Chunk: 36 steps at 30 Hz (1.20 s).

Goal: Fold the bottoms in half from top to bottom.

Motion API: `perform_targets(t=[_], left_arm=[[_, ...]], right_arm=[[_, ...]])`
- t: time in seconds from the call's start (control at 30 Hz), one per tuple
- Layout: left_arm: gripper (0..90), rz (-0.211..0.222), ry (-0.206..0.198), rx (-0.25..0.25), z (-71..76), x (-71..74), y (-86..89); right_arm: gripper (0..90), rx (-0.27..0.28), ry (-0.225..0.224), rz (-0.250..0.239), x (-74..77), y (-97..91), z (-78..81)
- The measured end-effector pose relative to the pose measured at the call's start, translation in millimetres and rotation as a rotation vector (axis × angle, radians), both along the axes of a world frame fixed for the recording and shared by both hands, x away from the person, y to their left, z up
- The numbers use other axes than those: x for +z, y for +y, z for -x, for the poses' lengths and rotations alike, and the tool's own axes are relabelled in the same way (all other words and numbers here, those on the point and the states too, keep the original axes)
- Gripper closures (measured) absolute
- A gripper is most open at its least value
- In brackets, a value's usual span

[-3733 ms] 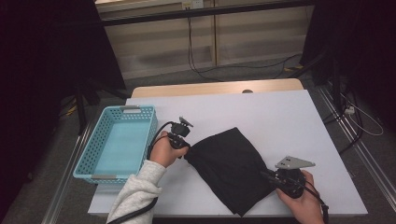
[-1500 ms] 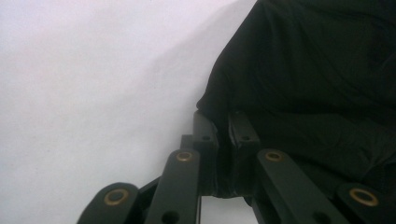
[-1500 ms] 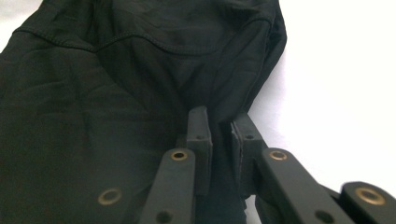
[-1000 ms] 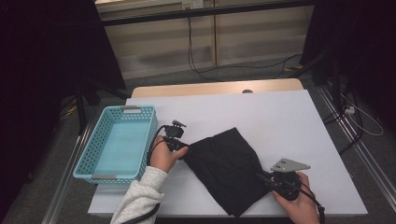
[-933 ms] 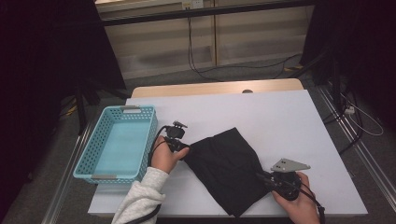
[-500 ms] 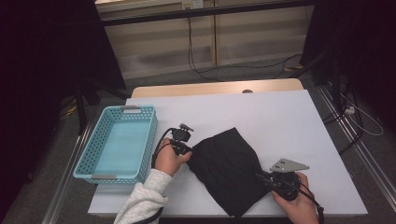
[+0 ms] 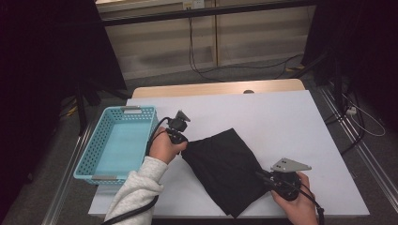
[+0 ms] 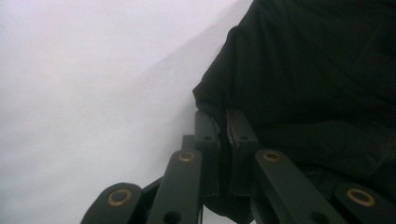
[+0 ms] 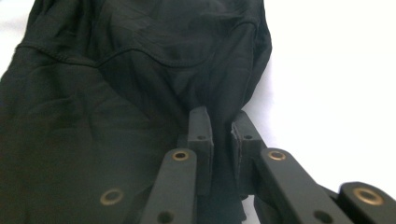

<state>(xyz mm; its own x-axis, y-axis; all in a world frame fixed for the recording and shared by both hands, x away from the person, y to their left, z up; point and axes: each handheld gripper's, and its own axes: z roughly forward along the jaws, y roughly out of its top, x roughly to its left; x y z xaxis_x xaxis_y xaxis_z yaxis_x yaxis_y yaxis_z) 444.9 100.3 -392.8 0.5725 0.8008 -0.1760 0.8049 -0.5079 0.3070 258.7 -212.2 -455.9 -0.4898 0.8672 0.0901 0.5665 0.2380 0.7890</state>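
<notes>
1. Gripping the near right edge of the black, crumpled fabric garment [image 7: 225,171], the right tongs [image 7: 264,177] sit low by the front of the white-topped table [image 7: 291,122]; in the right gripper view the jaws are pressed together on a fold of the dark cloth [image 9: 116,93].
2. Farther in, the left tongs [image 7: 184,144] have just been closing, and the left gripper view shows the jaws now pinched on the garment's left corner [image 8: 317,84], with cloth bunched between them.
3. The garment lies spread across the table's middle, between the two hands, partly flat and partly rumpled.
4. Judging by both corners being caught, the step in hand looks like the start of a lift or a fold.
5. The next move probably calls for raising both corners together, keeping the cloth taut so that neither slips.
6. Beyond the left hand, a light blue, perforated plastic basket [image 7: 96,154] stands at the table's left edge, a likely place to put the garment.
</notes>
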Motion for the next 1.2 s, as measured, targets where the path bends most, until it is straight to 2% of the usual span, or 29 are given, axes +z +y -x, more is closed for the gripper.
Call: perform_targets(t=[0.23,0.3,0.4,0.63,0.9,1.03,1.2], left_arm=[[86.6,-0.008,0.028,-0.001,-8.6,15.3,8.4],[86.7,0.001,0.032,-0.003,-10.6,19.4,9.9],[86.8,-0.008,0.047,-0.006,-12.2,22.0,10.8],[86.8,-0.005,0.056,0.001,-12.9,11.7,15.1],[84.2,0.029,0.008,0.015,-10.0,-5.9,21.6],[75.9,0.019,-0.017,0.022,-9.6,-11.5,26.9],[62.0,0.026,-0.023,0.032,-7.6,-18.9,35.1]], right_arm=[[81.5,0.000,-0.021,-0.019,5.2,3.8,-1.9],[81.6,0.000,-0.023,-0.023,6.0,4.9,-2.6],[81.6,0.004,-0.027,-0.024,7.1,7.7,-3.8],[81.5,0.014,-0.024,-0.005,4.1,10.1,-4.3],[81.4,0.036,-0.010,0.012,-1.4,13.5,-2.9],[81.4,0.039,-0.010,0.017,-1.8,14.0,-2.5],[81.3,0.041,-0.006,0.020,-3.2,12.8,-2.2]])
